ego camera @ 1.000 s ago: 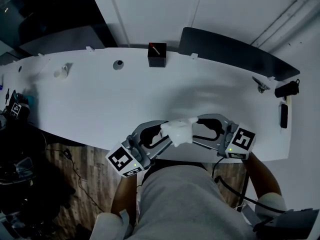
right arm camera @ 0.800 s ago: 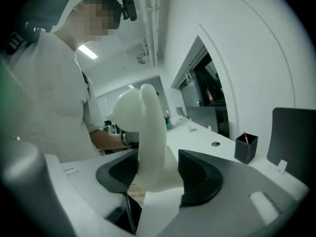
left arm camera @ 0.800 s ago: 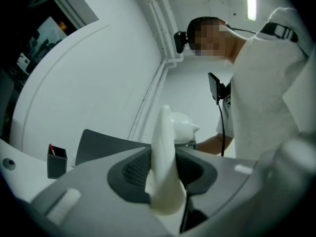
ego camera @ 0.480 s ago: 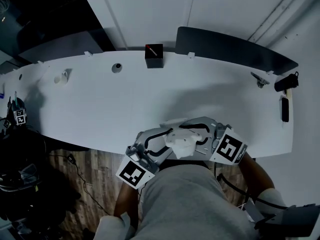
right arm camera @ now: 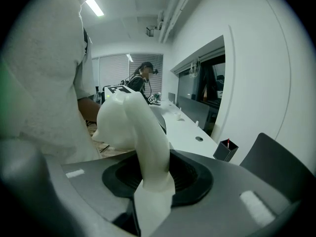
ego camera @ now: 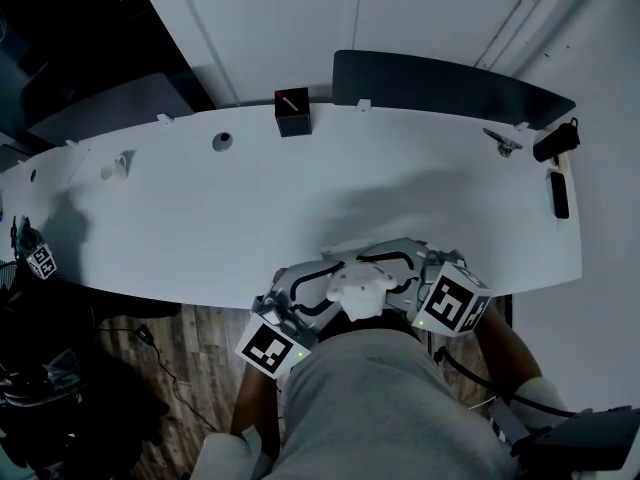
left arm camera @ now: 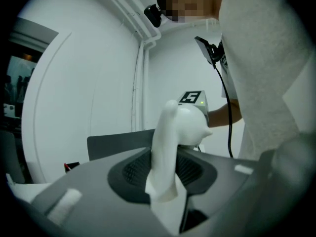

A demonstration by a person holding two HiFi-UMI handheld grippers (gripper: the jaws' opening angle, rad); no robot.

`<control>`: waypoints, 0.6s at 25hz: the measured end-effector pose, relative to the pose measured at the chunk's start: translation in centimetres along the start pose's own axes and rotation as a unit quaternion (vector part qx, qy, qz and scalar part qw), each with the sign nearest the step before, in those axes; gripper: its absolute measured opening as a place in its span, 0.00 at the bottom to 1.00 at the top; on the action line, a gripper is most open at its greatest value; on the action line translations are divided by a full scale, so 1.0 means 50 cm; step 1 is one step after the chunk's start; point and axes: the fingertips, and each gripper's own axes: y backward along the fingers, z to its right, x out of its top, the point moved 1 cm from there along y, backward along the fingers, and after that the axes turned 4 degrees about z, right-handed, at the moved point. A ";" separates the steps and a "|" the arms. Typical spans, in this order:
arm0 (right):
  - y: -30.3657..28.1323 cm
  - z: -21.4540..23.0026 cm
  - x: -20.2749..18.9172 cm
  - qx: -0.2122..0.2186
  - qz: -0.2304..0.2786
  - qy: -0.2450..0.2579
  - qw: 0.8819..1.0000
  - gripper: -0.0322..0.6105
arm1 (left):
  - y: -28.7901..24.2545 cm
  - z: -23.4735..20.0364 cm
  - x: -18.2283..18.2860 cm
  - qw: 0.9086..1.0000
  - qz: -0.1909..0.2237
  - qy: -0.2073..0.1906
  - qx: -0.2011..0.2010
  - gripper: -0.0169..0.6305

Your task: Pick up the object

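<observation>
The smooth white moulded object [ego camera: 358, 290], rounded in the middle with small pointed lobes, hangs between the two grippers at the near edge of the long white table [ego camera: 250, 208]. It is at 6 o'clock from the table's middle and just in front of the person's light-grey shirt [ego camera: 370, 398]. The left gripper [ego camera: 332, 294] holds it from 9 o'clock: in the left gripper view its jaws are clamped on a thin white limb that rises from between them to the rounded body. The right gripper [ego camera: 392, 282] holds it from 3 o'clock. Its jaws have just been closing, and in the right gripper view they pinch another curved limb of the same object. Each gripper's black-and-white marker cube sits at its rear end, nearest the person. At 12 o'clock from the object, on the table's far edge, stands a small black square box [ego camera: 292, 114] with a thin stick in it. A dark curved chair back [ego camera: 440, 86] shows behind the table at 1 o'clock.
</observation>
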 end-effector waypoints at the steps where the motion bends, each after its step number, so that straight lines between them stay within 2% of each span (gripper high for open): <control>1: 0.000 -0.008 0.000 -0.004 -0.002 -0.002 1.000 0.27 | 0.004 0.006 0.000 1.000 -0.001 -0.002 -0.004 0.23; 6: -0.006 -0.057 0.000 -0.024 -0.017 -0.018 0.999 0.27 | 0.033 0.043 -0.004 1.000 -0.007 -0.007 -0.027 0.23; 15: -0.010 -0.153 -0.018 -0.051 -0.036 -0.051 0.997 0.27 | 0.077 0.125 -0.028 0.997 -0.010 0.012 -0.070 0.23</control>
